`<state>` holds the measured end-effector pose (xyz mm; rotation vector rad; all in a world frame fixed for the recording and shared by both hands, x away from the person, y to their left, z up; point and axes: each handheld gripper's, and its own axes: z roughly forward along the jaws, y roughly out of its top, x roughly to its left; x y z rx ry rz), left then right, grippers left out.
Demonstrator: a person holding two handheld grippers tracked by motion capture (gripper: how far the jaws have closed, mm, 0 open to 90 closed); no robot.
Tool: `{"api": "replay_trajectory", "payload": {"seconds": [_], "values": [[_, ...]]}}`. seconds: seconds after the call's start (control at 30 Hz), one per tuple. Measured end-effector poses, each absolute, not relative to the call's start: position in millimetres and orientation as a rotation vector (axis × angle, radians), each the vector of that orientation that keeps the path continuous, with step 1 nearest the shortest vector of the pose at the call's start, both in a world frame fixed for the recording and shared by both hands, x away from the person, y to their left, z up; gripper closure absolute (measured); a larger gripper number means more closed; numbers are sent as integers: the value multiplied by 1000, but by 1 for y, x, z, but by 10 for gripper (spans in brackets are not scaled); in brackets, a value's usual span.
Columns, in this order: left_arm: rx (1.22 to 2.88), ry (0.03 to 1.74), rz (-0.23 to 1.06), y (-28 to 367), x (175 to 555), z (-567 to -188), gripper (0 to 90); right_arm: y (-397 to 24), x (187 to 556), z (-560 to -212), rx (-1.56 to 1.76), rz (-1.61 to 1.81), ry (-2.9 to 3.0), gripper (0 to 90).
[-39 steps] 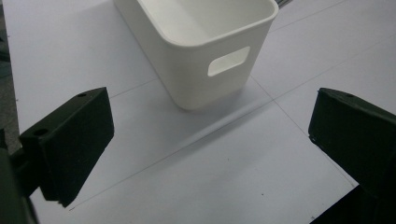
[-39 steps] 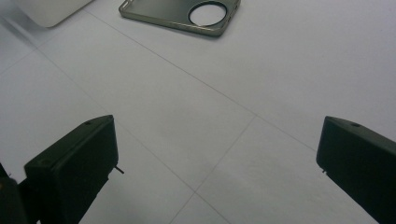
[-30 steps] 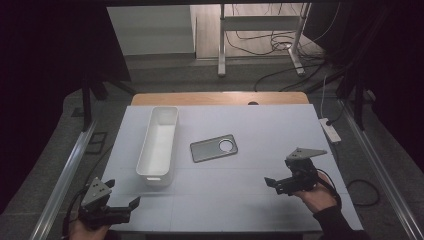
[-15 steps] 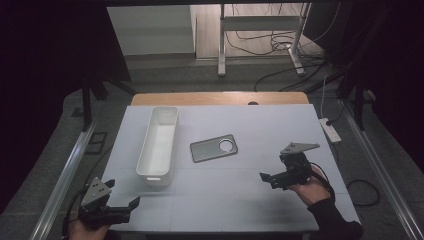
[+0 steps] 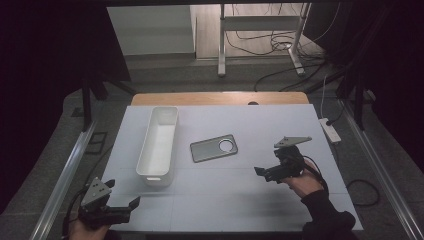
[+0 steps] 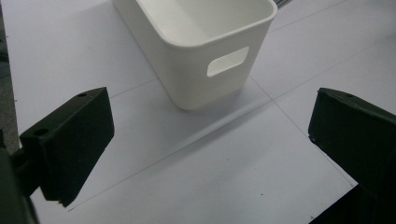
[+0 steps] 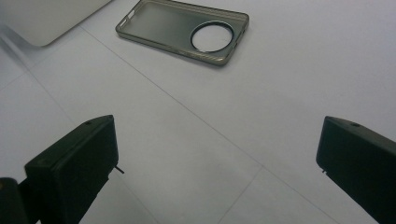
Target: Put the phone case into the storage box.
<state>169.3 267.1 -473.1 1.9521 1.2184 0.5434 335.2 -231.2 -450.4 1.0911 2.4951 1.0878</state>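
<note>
A grey translucent phone case (image 5: 214,148) with a round camera hole lies flat on the white table, right of a long white bin (image 5: 159,145). My right gripper (image 5: 265,167) hovers open to the case's right, jaws pointing toward it. In the right gripper view the case (image 7: 184,30) lies ahead, well beyond the open right gripper (image 7: 217,163). At the table's front-left corner my left gripper (image 5: 121,195) is open and holds nothing. In the left gripper view the bin's near end (image 6: 196,42), with its handle slot, stands ahead of the open left gripper (image 6: 210,154).
The white table top (image 5: 240,200) has a wooden strip along its far edge. A power strip (image 5: 330,129) lies off the right side. Metal rails run along both sides, and cables and a stand are on the floor behind. A corner of the bin (image 7: 46,18) shows in the right gripper view.
My right gripper has moved left and a little forward, toward the phone case. The left gripper has hardly moved. Bin and case lie where they were.
</note>
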Motion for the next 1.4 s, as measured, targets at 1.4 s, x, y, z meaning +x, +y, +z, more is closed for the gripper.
{"api": "replay_trajectory", "payload": {"seconds": [1.4], "values": [[1952,1209,537,267,169,-473,13,-189,371,-465,1069,903,2603,0]]}}
